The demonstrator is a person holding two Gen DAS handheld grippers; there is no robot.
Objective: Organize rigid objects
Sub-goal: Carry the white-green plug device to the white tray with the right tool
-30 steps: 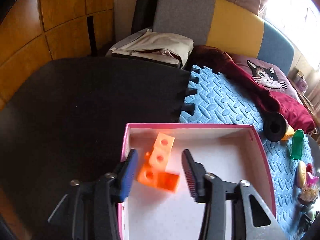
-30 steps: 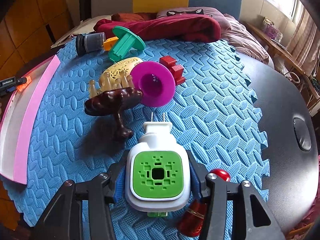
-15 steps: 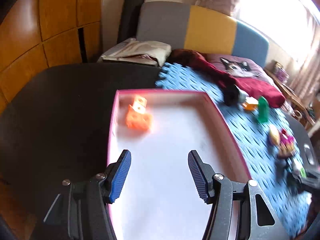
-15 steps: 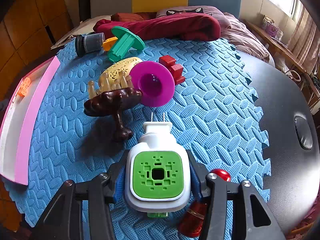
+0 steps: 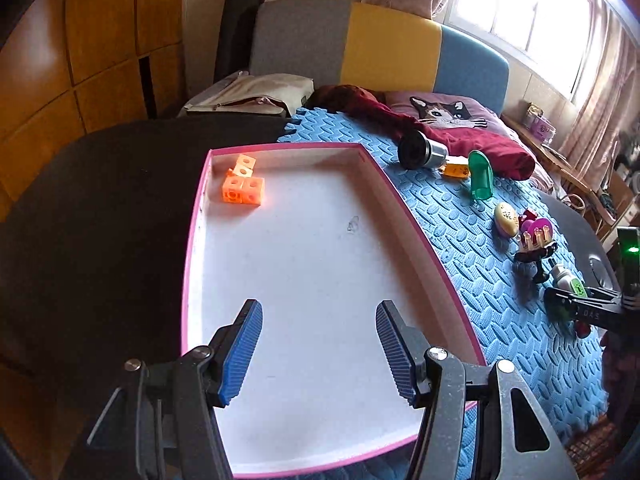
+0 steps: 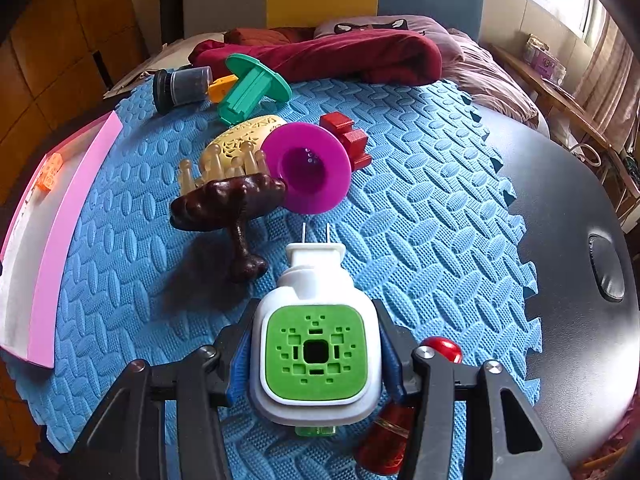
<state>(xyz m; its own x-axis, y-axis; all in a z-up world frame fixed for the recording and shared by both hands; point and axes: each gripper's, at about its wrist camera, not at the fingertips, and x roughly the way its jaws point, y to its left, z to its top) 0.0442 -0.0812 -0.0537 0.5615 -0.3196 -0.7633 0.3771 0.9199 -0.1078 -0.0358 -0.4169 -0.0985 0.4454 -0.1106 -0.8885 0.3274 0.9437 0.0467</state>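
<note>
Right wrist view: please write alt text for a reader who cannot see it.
The right gripper grips a white plug-in device with a green face over a blue foam mat. Beyond lie a magenta plastic funnel and a dark wooden comb.

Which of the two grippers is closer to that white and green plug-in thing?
Right. The right gripper is shut on the plug-in, pads pressing both its sides. The left gripper hangs open and empty over the pink box, well away across the blue mat.

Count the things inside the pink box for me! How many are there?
1: an orange block piece made of joined cubes, lying in the far left corner of the pink box. Nothing else shows in it.
</note>
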